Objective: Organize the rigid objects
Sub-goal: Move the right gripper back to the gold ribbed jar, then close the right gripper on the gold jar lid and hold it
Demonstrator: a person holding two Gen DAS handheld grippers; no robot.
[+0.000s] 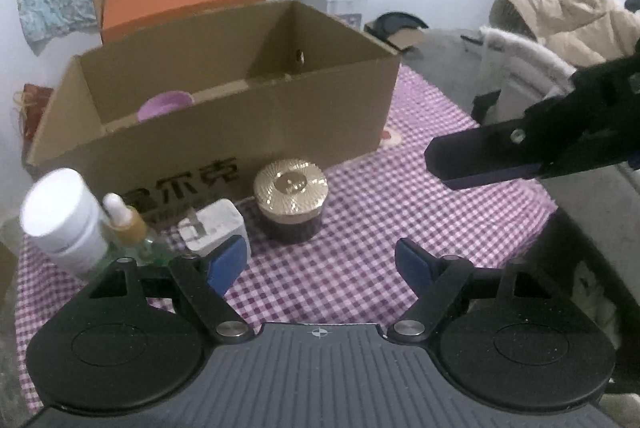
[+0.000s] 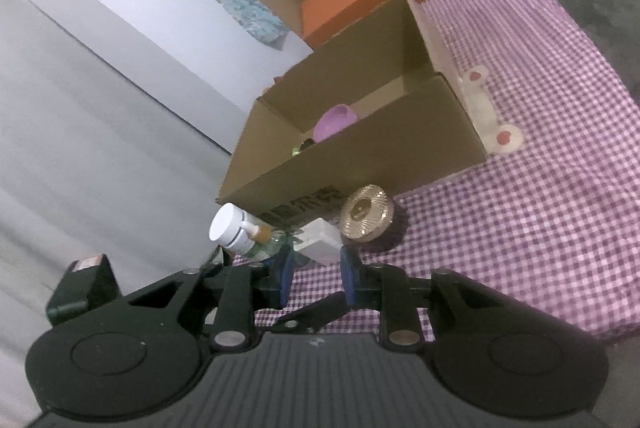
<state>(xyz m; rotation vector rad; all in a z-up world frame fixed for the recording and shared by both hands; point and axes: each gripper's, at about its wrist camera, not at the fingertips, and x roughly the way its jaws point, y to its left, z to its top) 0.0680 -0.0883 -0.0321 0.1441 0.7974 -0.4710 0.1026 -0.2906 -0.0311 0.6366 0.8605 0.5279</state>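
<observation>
Both claws empty: left claw (image 1: pixel 320 264) wide, right claw (image 2: pixel 314 276) narrow

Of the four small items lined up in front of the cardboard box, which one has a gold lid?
The dark round jar, at the right end of the row. The white bottle, the dropper bottle and the white charger have no gold lid.

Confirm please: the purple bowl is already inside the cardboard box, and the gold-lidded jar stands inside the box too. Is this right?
Not entirely. The purple bowl is inside the cardboard box, but the gold-lidded jar is outside it: it stands on the checkered cloth in front of the box. The left wrist view shows this clearly.
</observation>
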